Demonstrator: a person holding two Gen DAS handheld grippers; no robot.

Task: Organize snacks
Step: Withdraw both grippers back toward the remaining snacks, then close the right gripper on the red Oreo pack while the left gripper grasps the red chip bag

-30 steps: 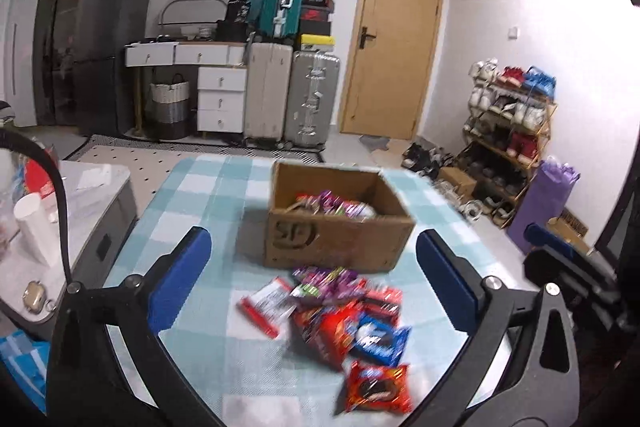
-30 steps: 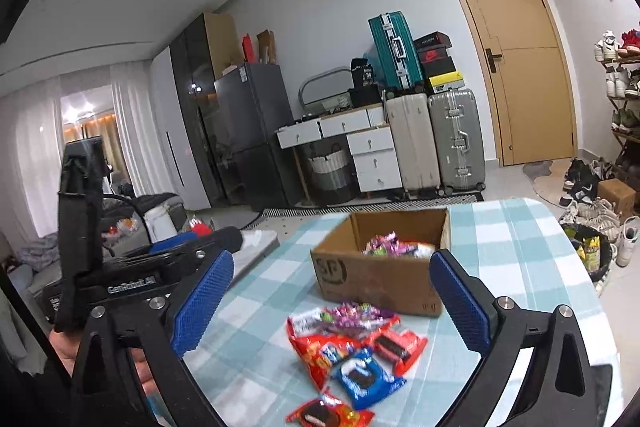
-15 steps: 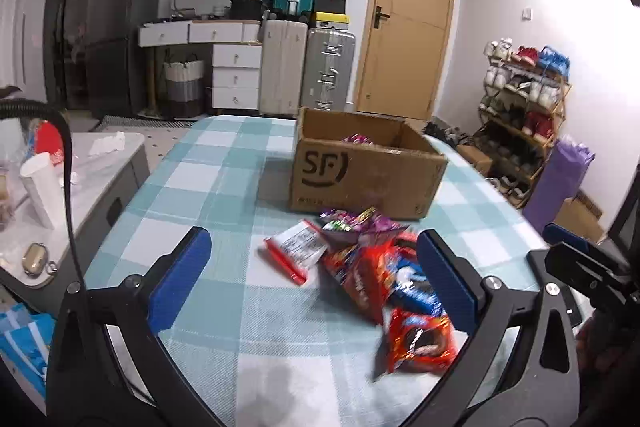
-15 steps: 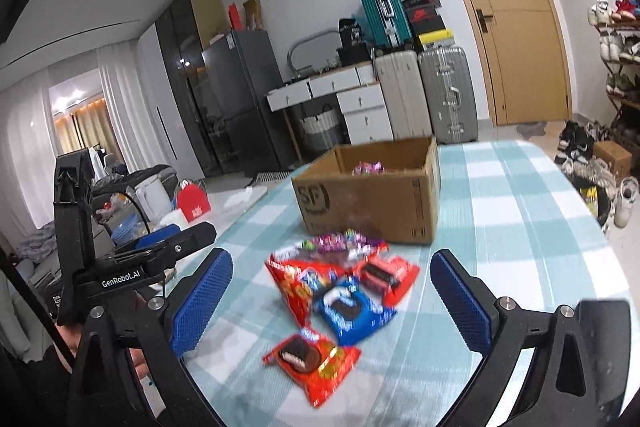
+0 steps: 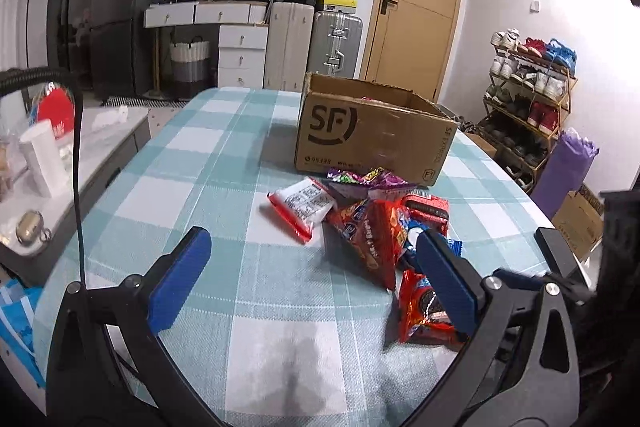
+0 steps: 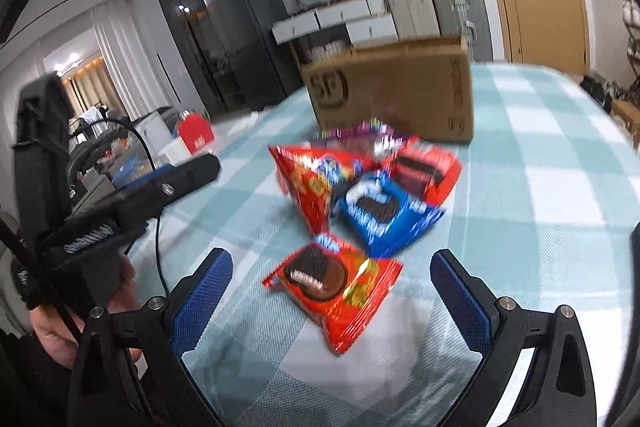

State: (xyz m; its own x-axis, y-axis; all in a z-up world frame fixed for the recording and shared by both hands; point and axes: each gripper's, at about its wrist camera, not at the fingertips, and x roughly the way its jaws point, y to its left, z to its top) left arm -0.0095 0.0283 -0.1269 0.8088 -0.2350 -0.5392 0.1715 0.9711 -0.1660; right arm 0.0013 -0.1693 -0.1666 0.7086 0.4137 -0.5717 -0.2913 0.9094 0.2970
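Checked tablecloth [image 6: 540, 187] carries the snack pile; nearest, the red cookie packet [image 6: 334, 285] lies just ahead of the empty, spread right gripper [image 6: 332, 301] (left gripper [image 5: 312, 279] likewise spread, farther off).

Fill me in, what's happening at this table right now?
A person holds a gripper in each hand over a checked table, sorting snacks into a cardboard box. Both the left gripper and the right gripper are open and empty. The right one lines up with a red cookie pack; other packets lie loose before the box.
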